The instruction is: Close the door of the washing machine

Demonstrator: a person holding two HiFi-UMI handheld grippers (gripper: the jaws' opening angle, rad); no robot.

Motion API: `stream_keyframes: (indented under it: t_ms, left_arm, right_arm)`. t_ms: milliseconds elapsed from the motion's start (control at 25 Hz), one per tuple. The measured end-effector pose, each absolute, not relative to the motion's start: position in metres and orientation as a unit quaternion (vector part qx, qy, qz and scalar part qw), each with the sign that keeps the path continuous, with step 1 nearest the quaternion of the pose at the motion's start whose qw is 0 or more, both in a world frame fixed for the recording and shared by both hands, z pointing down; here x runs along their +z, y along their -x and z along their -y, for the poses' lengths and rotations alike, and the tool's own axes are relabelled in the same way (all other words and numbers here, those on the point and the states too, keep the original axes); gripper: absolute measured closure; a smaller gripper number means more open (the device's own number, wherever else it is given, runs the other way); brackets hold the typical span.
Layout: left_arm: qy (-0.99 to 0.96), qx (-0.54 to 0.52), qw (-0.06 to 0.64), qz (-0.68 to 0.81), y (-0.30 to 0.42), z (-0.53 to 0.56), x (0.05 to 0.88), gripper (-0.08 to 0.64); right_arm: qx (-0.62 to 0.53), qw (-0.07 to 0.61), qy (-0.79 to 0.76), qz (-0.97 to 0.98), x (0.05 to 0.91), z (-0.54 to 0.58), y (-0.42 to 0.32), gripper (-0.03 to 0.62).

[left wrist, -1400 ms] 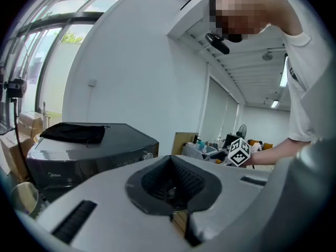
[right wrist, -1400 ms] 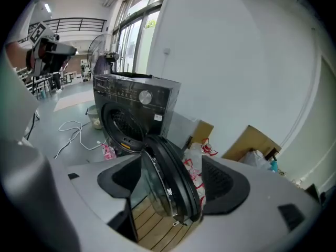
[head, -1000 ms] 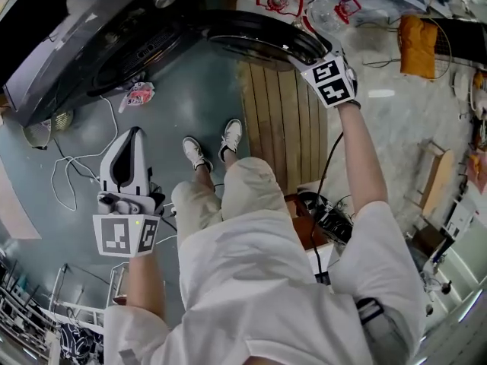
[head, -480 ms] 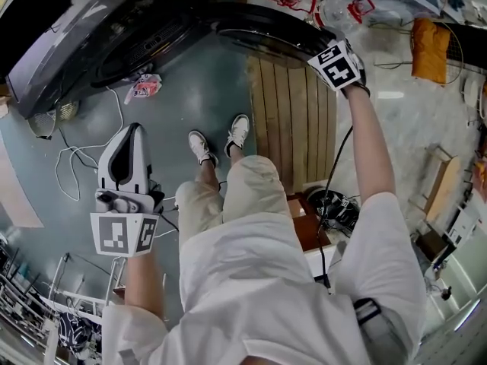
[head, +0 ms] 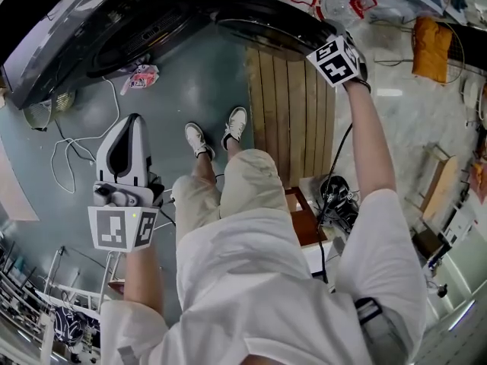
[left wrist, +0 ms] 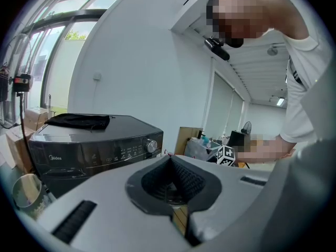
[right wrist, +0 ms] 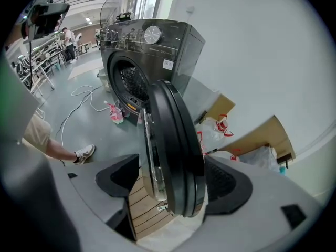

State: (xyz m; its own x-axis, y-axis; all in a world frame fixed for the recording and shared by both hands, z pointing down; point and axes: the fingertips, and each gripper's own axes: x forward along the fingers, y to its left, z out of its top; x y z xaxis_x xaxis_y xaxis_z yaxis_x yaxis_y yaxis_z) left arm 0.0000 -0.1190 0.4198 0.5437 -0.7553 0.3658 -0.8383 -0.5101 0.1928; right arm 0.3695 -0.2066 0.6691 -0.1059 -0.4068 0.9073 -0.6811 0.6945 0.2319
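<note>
The dark washing machine [head: 76, 29] stands at the upper left of the head view with its drum opening [head: 144, 40] exposed. Its round black door [head: 266, 23] hangs out to the right. My right gripper [head: 326, 46] reaches up to the door's outer edge. In the right gripper view the door [right wrist: 176, 135] stands edge-on between the jaws of that gripper [right wrist: 173, 164], and the pads [right wrist: 226, 180] hold close against both faces. My left gripper [head: 129, 124] hangs low at the left, shut and holding nothing. Its view shows the machine's front [left wrist: 100, 148] beyond its own jaws [left wrist: 170, 161].
A slatted wooden board [head: 293, 120] lies on the floor under the door. White cables [head: 72, 162] and a pink packet [head: 141, 78] lie in front of the machine. Plastic bags [head: 335, 2] and an orange cloth [head: 430, 44] lie beyond. A black cloth [left wrist: 79, 121] rests on the machine's top.
My right gripper has shifted slightly up and to the right along with the door's edge. My left gripper has hardly moved.
</note>
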Motion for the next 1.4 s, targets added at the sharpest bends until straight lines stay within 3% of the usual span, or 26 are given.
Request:
stream_keyframes:
  t_ms: [1400]
  left_arm:
    - [-0.849, 0.116, 0.189, 0.479, 0.061, 0.067, 0.428, 0.557]
  right_arm:
    - [0.121, 0.532, -0.413, 0.73, 0.668, 0.132, -0.316, 0.239]
